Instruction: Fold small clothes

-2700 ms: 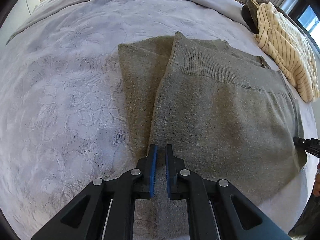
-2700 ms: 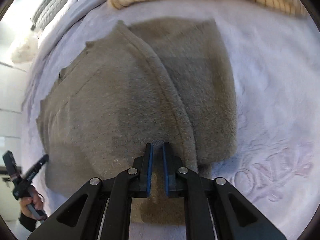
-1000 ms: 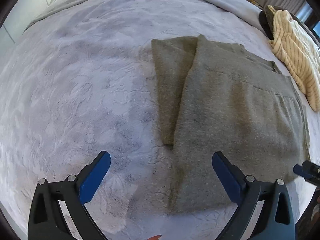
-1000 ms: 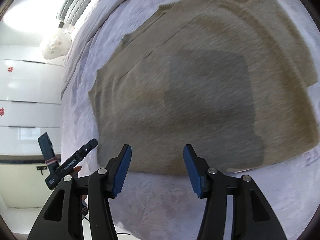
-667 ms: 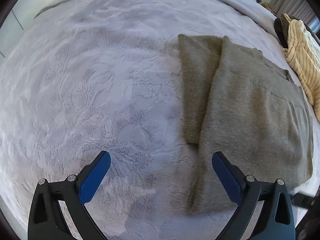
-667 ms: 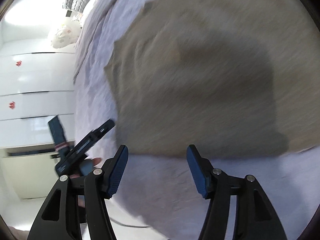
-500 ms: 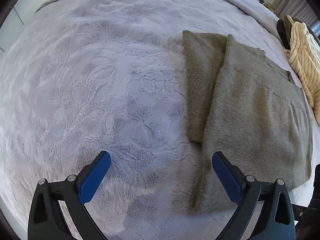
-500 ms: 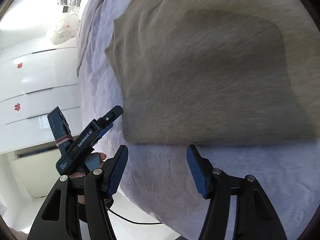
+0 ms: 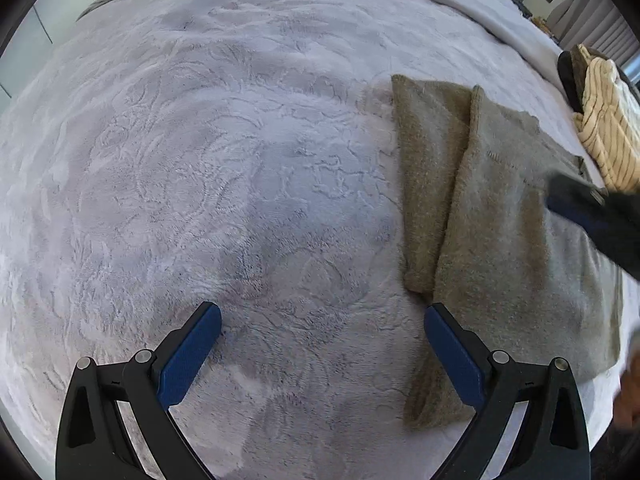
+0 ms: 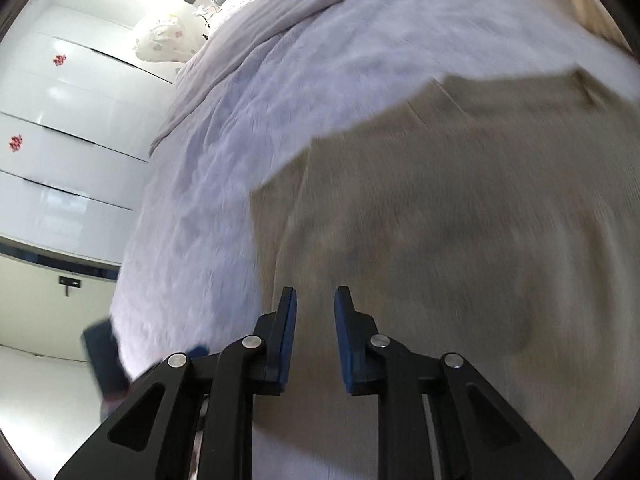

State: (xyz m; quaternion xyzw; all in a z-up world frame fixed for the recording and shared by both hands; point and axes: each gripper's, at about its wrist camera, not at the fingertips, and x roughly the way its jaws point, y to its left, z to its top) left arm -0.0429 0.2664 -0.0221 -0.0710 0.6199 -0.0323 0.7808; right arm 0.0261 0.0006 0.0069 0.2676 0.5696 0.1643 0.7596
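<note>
Pale plush bedspread; glossy white wardrobe; bright daylight.

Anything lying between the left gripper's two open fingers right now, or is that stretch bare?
Bare. The left wrist view shows only the pale plush bedspread between the left gripper fingers; the folded grey-green garment starts at its right finger.

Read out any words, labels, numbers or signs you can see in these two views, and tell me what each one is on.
No text can be read in either view.
Small red marks on the white wardrobe doors: too small to tell whether they are characters or decorations.
Blurred dark device at the bed's edge: no lettering legible.
Grey-green knit garment, striped cloth and embossed bedspread: no tag or print visible.
</note>
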